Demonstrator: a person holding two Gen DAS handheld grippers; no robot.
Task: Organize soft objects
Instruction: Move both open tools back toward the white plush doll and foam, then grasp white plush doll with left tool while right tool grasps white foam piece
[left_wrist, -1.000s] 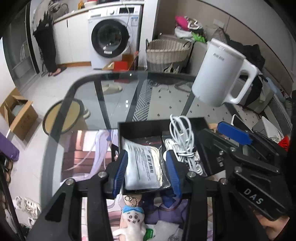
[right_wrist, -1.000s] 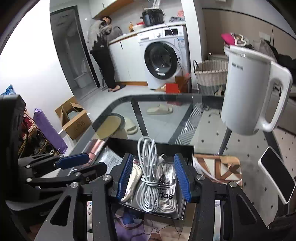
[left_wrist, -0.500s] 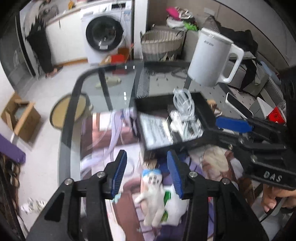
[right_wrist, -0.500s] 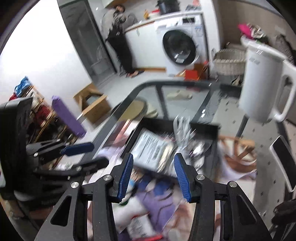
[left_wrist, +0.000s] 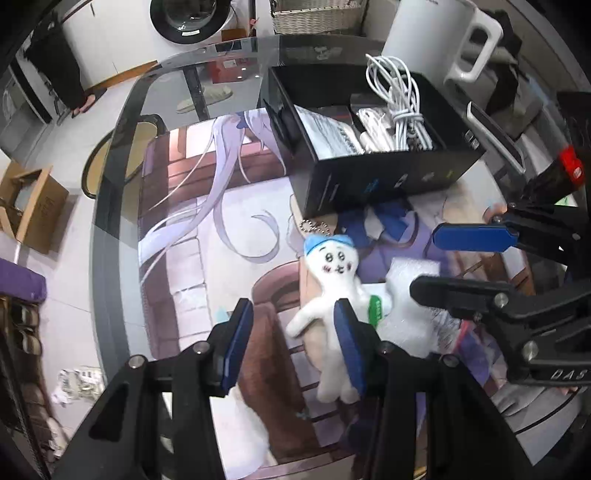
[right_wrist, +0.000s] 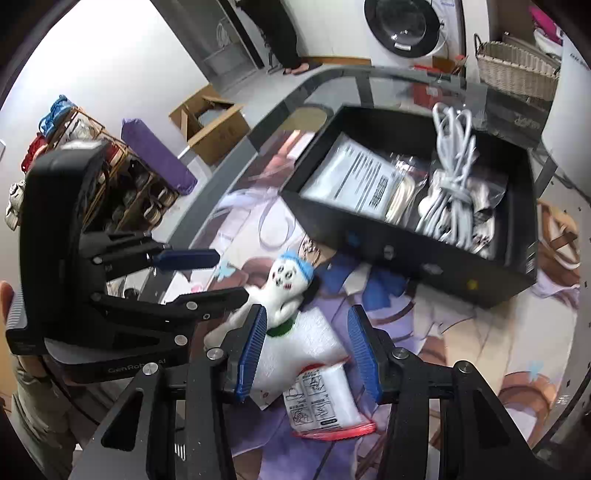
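Left and right wrist views over a glass table (left_wrist: 122, 155) covered by a printed mat (left_wrist: 192, 229). A black box (left_wrist: 391, 173), seen at the upper right of both views, already holds a white cable bundle (left_wrist: 399, 99) and a flat white packet (right_wrist: 354, 173). The remaining soft objects lie on the mat just in front of the box: a white plush toy (left_wrist: 332, 284) with a blue cap, a white foam piece (right_wrist: 310, 339) touching it, and a red-edged zip bag (right_wrist: 321, 402) beside the foam. The left gripper (left_wrist: 291, 343) is shown spread wide, holding nothing, with the plush's lower body partly between its fingers and partly behind the right-hand finger. The right gripper (right_wrist: 306, 350) is likewise spread and empty, poised above the foam piece and the zip bag. The step in hand is judged to be the approach to the next loose item, most likely the plush. The next move would call for the fingers to be centred over the plush's torso, lowered, and closed gently on the yielding body before transfer to the box. The plush's legs are partly covered in the left view; the print on the zip bag cannot be read; whether the plush's ball chain (left_wrist: 314, 226) is caught under the box edge cannot be told.
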